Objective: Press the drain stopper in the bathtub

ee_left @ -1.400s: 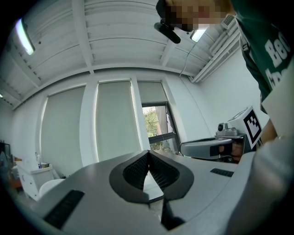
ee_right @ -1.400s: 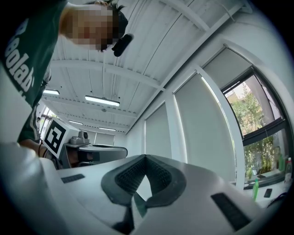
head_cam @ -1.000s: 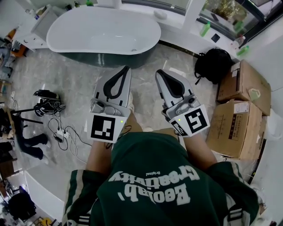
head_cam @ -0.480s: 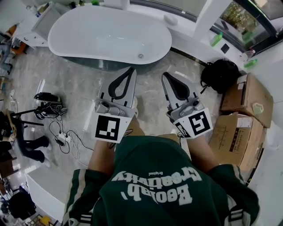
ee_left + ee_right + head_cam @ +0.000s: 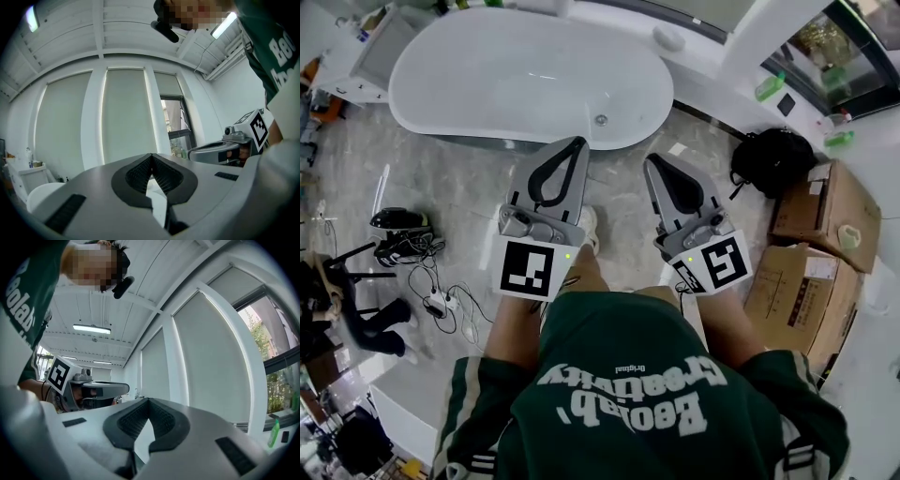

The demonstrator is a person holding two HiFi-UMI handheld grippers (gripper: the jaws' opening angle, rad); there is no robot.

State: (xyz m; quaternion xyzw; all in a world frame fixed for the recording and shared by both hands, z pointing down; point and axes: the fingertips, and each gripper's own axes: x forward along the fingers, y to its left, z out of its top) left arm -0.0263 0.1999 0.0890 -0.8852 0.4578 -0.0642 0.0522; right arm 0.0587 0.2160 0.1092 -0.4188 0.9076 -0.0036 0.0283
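Left gripper [image 5: 577, 142] and right gripper [image 5: 650, 160]: jaws closed, nothing held. Bathtub [image 5: 487, 84] ahead of both, drain stopper [image 5: 601, 119] beyond the tips.

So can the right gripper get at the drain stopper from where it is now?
Probably not yet: the right gripper is held back, seemingly short of the bathtub. Nothing blocks the drain stopper, though; it lies uncovered, so stepping closer and reaching down should do.

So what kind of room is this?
Most likely a bathroom, perhaps one still being set up: a big white bathtub with a drain stopper stands here, and cardboard boxes sit nearby on the floor.
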